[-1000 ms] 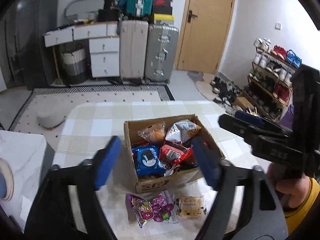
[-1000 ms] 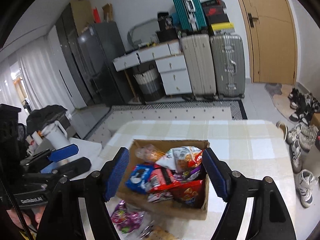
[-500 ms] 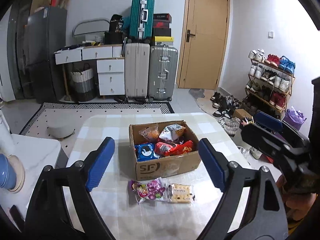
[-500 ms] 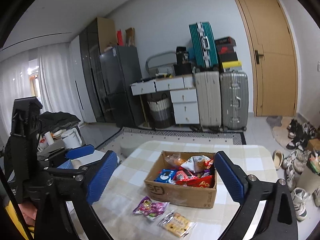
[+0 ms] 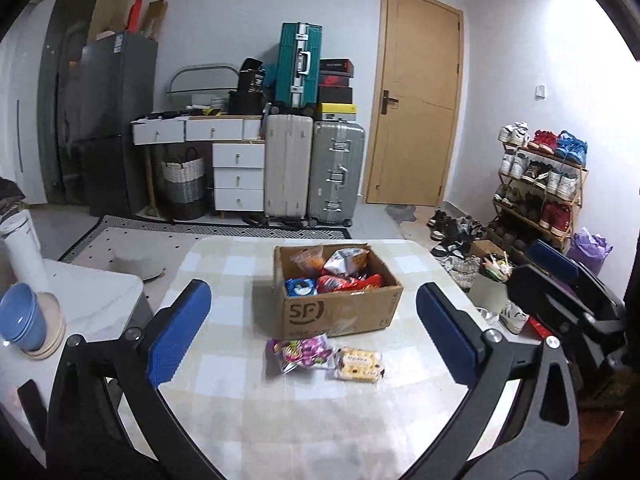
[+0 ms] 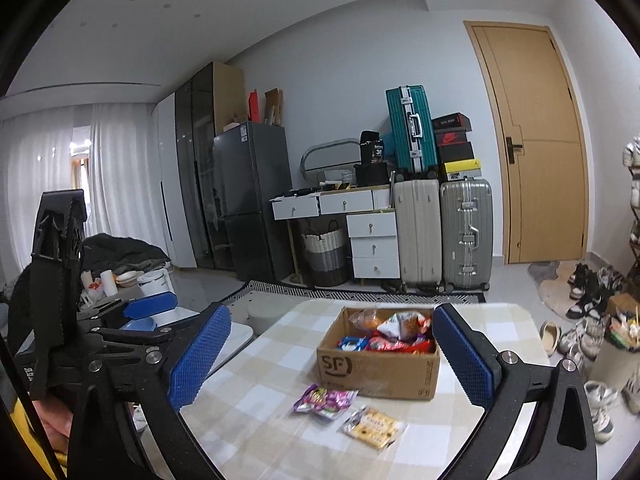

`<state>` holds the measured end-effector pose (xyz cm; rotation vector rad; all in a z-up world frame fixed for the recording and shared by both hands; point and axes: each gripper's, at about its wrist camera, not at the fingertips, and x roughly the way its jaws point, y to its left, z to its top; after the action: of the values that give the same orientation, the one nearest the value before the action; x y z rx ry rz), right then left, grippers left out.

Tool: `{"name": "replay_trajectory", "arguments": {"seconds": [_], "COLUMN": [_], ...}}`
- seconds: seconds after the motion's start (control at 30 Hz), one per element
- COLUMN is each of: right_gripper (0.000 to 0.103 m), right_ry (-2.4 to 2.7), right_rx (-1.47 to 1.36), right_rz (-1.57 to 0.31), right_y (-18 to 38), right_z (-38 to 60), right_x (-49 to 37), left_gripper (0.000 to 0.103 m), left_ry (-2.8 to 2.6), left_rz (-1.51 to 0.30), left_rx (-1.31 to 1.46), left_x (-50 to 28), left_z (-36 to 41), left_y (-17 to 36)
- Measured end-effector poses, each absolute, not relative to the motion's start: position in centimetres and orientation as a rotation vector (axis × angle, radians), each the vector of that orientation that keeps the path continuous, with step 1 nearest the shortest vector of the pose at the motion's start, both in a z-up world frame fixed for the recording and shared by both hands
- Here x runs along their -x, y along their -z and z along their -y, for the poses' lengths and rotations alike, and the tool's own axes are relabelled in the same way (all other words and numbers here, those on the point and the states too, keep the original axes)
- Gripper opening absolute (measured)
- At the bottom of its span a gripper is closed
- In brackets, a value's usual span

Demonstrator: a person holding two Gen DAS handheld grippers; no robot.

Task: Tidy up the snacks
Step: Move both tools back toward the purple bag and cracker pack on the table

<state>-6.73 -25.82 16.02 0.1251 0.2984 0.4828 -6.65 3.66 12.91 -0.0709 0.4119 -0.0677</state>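
A brown cardboard box (image 5: 340, 312) marked SF stands on the checked table (image 5: 224, 360), holding several snack packets. In front of it lie a purple candy bag (image 5: 301, 354) and a yellow cracker packet (image 5: 358, 364). The box (image 6: 376, 366), purple bag (image 6: 324, 399) and cracker packet (image 6: 374, 428) also show in the right wrist view. My left gripper (image 5: 316, 332) is open and empty, held back above the table's near side. My right gripper (image 6: 328, 356) is open and empty, likewise back from the box.
A white side table (image 5: 92, 304) at the left carries blue bowls (image 5: 22, 320) and a white kettle (image 5: 20, 248). A shoe rack (image 5: 540, 192) and loose shoes stand at the right. Suitcases (image 5: 312, 172), drawers and a door are at the far wall.
Both grippers have pulled back and risen away from the box, which now looks smaller and farther off. Both stayed open and empty. The snacks have not moved.
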Motion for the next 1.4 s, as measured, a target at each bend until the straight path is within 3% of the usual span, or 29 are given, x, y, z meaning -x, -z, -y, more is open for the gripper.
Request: {"name": "replay_trajectory", "arguments": {"seconds": [0.27, 0.8, 1.4], "right_gripper": [0.102, 0.102, 0.102], "right_ry": [-0.470, -0.475, -0.462], "right_rx": [-0.157, -0.173, -0.224], "right_rz": [-0.318, -0.457, -0.853], "right_y": [-12.5, -5.8, 6.4], "right_z": [26.7, 26.1, 25.2], "right_x": [8.1, 4.1, -6.7], "left_gripper": [0.103, 0.103, 0.102], "left_ry": [0.035, 0.059, 0.052], "left_rz": [-0.451, -0.579, -0.783], "left_rx": [0.085, 0.116, 0.158], "left_x": [9.4, 2.3, -9.0], "left_z": [-4.9, -5.7, -6.4], "left_y": [-9.0, -1.0, 9.8]}}
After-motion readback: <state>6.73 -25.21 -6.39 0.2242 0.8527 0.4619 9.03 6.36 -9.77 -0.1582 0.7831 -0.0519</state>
